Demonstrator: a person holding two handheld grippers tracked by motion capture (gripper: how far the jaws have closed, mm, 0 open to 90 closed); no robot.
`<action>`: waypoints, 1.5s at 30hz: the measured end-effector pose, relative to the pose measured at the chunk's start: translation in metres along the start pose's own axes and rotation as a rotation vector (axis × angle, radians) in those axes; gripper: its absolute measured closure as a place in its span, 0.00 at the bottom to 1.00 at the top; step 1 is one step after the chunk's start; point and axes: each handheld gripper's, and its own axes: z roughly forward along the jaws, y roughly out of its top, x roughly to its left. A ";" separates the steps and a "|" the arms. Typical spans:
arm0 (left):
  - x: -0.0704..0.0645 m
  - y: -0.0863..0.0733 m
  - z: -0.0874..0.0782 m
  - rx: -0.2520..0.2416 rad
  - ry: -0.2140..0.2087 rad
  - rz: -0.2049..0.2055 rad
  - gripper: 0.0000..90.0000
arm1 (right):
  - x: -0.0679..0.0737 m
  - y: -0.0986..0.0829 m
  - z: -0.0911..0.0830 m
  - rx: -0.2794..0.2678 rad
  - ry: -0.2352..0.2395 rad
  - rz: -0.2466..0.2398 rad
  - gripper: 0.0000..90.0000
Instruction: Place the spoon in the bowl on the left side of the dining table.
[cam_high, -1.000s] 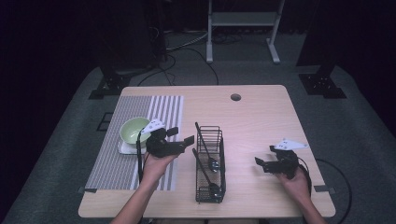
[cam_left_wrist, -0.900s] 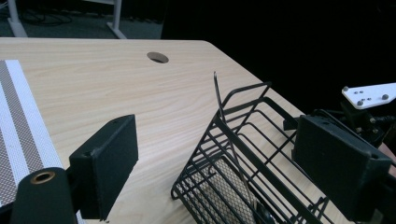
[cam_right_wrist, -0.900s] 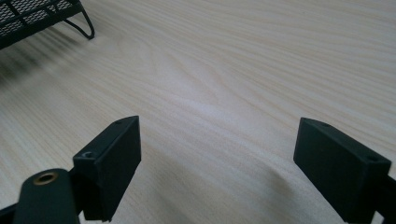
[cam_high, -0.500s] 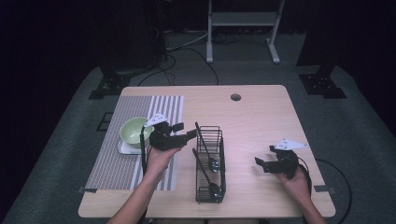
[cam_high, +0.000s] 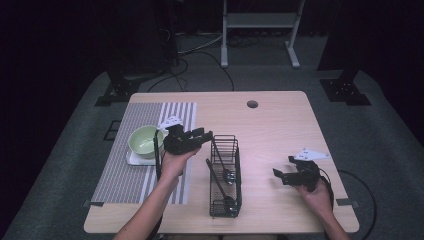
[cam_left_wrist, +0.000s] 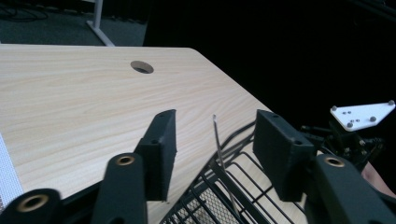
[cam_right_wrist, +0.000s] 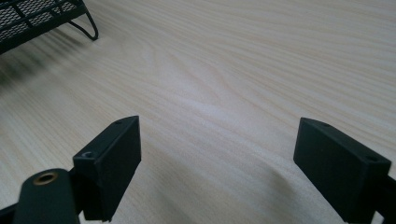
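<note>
A black wire basket (cam_high: 225, 175) stands at the table's middle front with a spoon (cam_high: 228, 175) and other utensils in it. My left gripper (cam_high: 205, 136) hovers open at the basket's far left corner. In the left gripper view its jaws stand wide on either side of a thin metal handle (cam_left_wrist: 218, 144) that rises from the basket (cam_left_wrist: 233, 196), without touching it. My right gripper (cam_high: 282, 169) rests open near the table's front right. The right gripper view shows bare wood between the right gripper's (cam_right_wrist: 217, 154) jaws, with a basket corner (cam_right_wrist: 42, 18) farther off.
A green bowl (cam_high: 145, 140) sits on a white plate (cam_high: 134, 159) on a striped placemat (cam_high: 125, 175) at the left. A cable hole (cam_high: 252, 104) lies near the table's far edge. The right gripper's white plate (cam_left_wrist: 362, 114) appears beyond the basket.
The left gripper has moved away from the person and slightly right, up to the basket's far left corner. The right gripper has stayed put.
</note>
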 end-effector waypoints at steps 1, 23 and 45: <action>0.002 0.001 0.000 0.001 -0.005 -0.004 0.59 | 0.000 0.000 0.000 0.000 0.000 0.000 0.16; 0.008 0.003 0.011 0.003 -0.086 -0.027 0.97 | -0.001 0.000 0.000 -0.002 0.012 0.004 0.16; -0.007 0.012 0.001 -0.065 -0.118 -0.026 0.99 | -0.001 0.000 0.000 -0.002 0.015 0.002 0.16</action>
